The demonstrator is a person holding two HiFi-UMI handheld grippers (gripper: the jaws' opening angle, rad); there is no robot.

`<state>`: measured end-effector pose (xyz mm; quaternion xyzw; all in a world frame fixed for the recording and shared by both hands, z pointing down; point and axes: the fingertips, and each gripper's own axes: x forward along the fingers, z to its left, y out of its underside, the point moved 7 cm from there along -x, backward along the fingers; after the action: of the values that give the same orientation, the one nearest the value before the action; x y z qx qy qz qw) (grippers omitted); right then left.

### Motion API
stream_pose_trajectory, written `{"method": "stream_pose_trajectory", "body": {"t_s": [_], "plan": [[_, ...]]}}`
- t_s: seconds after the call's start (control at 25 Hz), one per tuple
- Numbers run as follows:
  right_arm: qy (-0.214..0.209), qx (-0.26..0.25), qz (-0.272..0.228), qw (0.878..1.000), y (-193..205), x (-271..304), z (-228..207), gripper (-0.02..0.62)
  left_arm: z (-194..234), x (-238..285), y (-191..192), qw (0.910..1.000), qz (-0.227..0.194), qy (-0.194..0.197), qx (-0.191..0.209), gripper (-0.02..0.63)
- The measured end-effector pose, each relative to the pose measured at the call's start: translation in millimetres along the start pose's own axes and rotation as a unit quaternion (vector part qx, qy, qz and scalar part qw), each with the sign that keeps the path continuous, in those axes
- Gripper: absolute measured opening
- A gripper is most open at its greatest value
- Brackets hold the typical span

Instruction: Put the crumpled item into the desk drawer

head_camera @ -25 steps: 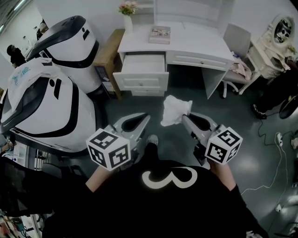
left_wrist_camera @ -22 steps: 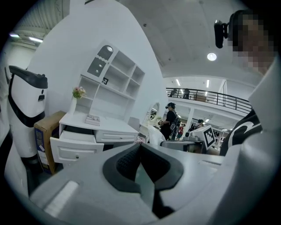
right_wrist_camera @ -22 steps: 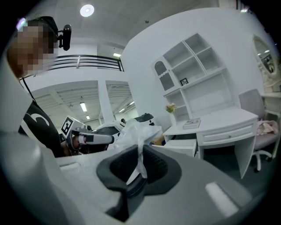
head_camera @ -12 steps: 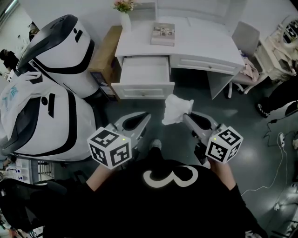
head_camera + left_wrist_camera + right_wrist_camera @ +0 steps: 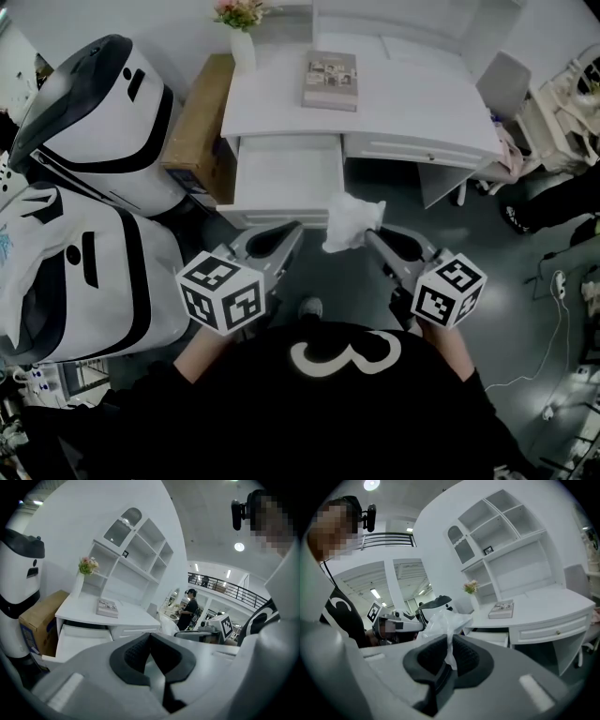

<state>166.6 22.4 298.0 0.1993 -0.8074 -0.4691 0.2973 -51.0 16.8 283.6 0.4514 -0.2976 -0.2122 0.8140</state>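
Note:
A crumpled white plastic item hangs from my right gripper, whose jaws are shut on its lower edge; in the right gripper view the item bulges above the pads of that gripper. My left gripper is beside it to the left, shut with nothing in it, and its pads meet in the left gripper view. Just beyond both tips the white desk has its left drawer pulled out, showing a bare white inside. The same drawer lies ahead on the left in the left gripper view.
A book and a vase of flowers are on the desk top. A cardboard box and two big white-and-black machines stand to the left. A chair is at the desk's right end.
Both grippers and the person have come closer to the desk; the open drawer now sits right in front of the tips. The crumpled item stays held in the right gripper.

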Motion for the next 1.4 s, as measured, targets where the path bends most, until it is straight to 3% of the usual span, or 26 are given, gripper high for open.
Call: {"method": "stream_pose_trajectory", "body": {"t_s": [0.32,0.96,1.4], "plan": [[0.009,-0.014,0.017,1.0,-21.3,52.7,-24.7,0.037,54.8,23.3,-16.4,0.9999,-0.003,0.002,-0.012,0.011],[-0.01,-0.022,0.023,0.999,-30.4,90.2,-43.6,0.037,80.5,28.2,-21.2,0.9994,-0.002,-0.034,-0.012,0.011],[-0.04,-0.02,0.06,0.997,-44.1,156.9,-78.8,0.037,133.2,47.4,-28.6,0.9959,0.012,-0.077,-0.047,0.011]]}}
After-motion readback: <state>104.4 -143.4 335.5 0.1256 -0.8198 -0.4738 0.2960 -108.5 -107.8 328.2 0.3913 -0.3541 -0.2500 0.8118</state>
